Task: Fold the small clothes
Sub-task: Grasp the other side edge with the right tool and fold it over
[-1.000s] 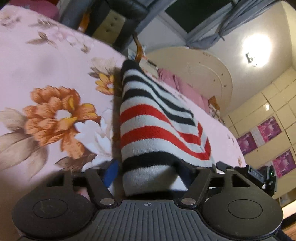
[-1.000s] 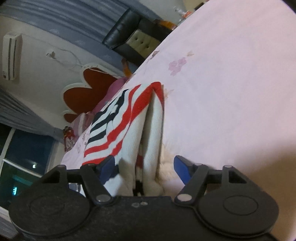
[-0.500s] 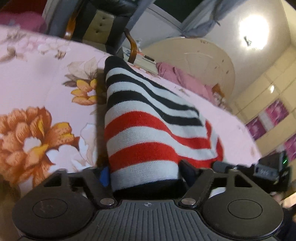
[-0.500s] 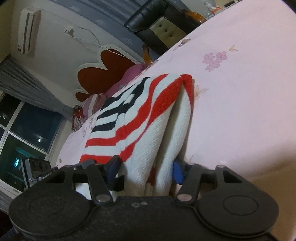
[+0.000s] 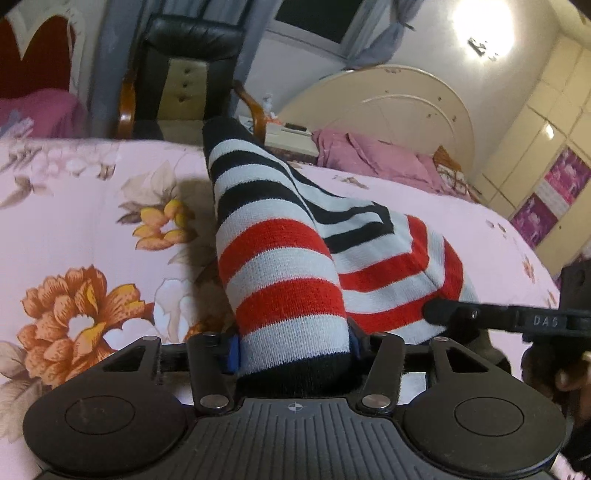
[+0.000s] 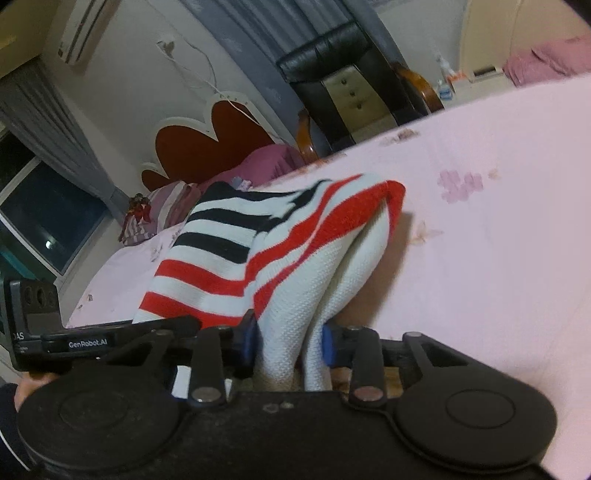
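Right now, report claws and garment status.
Left claw and right claw just closed, both clamped on the red, white and black striped knit garment. Lifted off the pink floral bedspread. Nothing blocking.

grippers: 2, left gripper (image 5: 293, 349) and right gripper (image 6: 288, 341) | striped garment (image 5: 295, 258): 1 | floral bedsheet (image 5: 92, 221): 1 | black armchair (image 5: 184, 74): 1 | cream headboard (image 5: 388, 110): 1 | red heart-shaped headboard (image 6: 207, 144): 1 | air conditioner (image 6: 81, 27): 1 | ceiling lamp (image 5: 484, 33): 1

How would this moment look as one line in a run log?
left hand-held gripper: closing on striped garment | right hand-held gripper: closing on it | bedspread: underneath
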### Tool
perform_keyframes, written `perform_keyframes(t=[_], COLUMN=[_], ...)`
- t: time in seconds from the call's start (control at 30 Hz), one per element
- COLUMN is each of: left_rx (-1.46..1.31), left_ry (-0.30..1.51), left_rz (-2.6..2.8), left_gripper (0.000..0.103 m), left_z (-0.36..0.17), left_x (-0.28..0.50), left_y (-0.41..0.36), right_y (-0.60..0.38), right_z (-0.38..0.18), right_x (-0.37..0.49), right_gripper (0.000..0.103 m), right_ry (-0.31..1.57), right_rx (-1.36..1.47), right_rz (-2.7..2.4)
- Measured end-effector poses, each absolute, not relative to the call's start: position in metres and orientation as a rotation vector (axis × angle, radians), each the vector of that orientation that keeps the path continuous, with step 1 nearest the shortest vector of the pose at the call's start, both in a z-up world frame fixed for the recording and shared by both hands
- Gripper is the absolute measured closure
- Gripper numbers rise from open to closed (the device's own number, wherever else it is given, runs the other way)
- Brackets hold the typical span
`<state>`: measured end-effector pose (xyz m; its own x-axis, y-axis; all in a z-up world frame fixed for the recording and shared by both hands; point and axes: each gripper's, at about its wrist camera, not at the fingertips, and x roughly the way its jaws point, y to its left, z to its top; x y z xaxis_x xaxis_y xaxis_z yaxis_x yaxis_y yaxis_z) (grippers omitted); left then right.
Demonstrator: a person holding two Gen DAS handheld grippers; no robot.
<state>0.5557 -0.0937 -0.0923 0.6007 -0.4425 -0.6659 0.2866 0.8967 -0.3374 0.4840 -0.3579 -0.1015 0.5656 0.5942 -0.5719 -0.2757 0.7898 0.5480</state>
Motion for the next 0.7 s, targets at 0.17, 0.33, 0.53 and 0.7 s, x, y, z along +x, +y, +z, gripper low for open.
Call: perform_keyframes(t=[0.17,0.33,0.53,0.7], left_rx=[-0.167,-0.159,-0.154,-0.159], left_ry=[0.803,0.769,0.753,0.767], left_rz=[-0.439,-0.436,-0.43,-0.407], left_gripper=[0.052,0.052,0.051,0.051], left_z=[-0.072,-0.051,-0.039,-0.04], left_x=[0.537,0.518,0.497,0.479], left_y=[-0.09,-0.06,-0.002,0.064], right_y=[-0.342,-0.314,-0.258,-0.199], right_z=[-0.081,-0.06,-0.045,-0.046], right_x=[0.472,0.462,0.452,0.444], right_gripper=[0.07,0.07,0.07,0.07], right_ry=[0.793,0.763,0.757,0.77], right_rx=[0.363,0.33,0.295,0.283], right_rz=[0.535,0.556,0.575,0.592])
